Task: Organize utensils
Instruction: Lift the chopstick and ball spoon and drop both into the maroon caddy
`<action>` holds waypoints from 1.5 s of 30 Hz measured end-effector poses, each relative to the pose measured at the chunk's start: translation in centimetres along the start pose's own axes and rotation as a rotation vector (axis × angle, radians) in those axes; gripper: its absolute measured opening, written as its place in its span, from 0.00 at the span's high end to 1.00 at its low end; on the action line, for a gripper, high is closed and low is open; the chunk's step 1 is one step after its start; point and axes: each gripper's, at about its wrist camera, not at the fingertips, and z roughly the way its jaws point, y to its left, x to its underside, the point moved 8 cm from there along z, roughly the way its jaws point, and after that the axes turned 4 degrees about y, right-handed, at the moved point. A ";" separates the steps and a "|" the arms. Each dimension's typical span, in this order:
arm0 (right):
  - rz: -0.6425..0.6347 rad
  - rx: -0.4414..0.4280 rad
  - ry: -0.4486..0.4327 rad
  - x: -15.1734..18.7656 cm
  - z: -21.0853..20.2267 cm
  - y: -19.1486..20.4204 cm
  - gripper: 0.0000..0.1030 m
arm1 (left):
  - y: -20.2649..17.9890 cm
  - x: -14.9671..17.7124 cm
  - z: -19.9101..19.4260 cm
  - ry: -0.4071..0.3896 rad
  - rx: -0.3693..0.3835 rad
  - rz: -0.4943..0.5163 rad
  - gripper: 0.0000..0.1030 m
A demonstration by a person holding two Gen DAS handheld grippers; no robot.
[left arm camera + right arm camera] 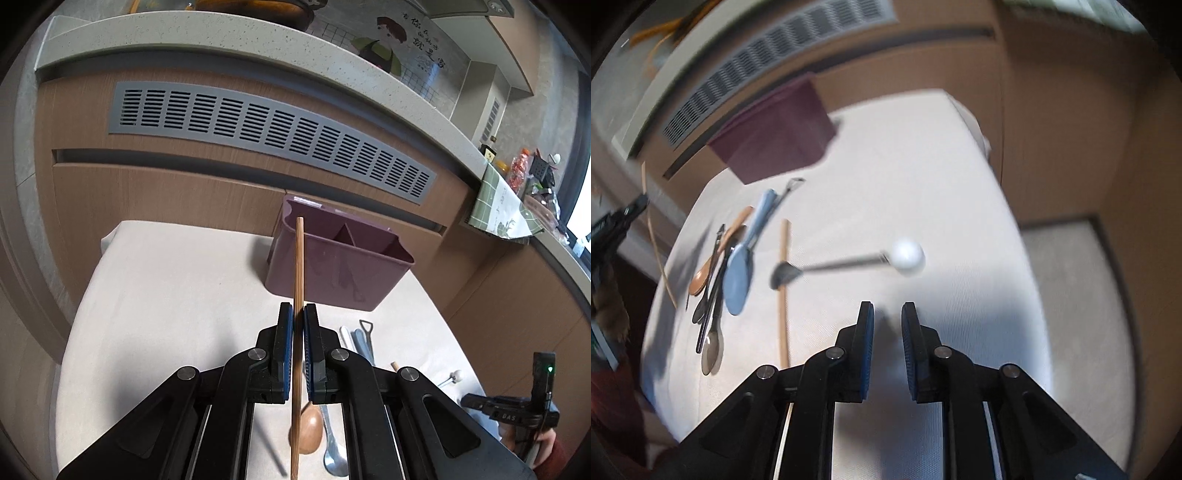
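Left gripper (298, 314) pinches chopstick (298, 258) seemingly upright.

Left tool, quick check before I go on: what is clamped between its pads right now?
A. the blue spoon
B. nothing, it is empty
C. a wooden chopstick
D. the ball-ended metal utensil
C. In the left wrist view the left tool is shut on a wooden chopstick that stands up in front of the purple holder; the blue spoon and the ball-ended utensil lie on the table.
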 end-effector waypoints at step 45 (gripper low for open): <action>-0.127 0.274 -0.094 -14.7 9.6 10.5 0.81 | 2.1 0.5 0.7 0.010 -0.011 -0.069 0.95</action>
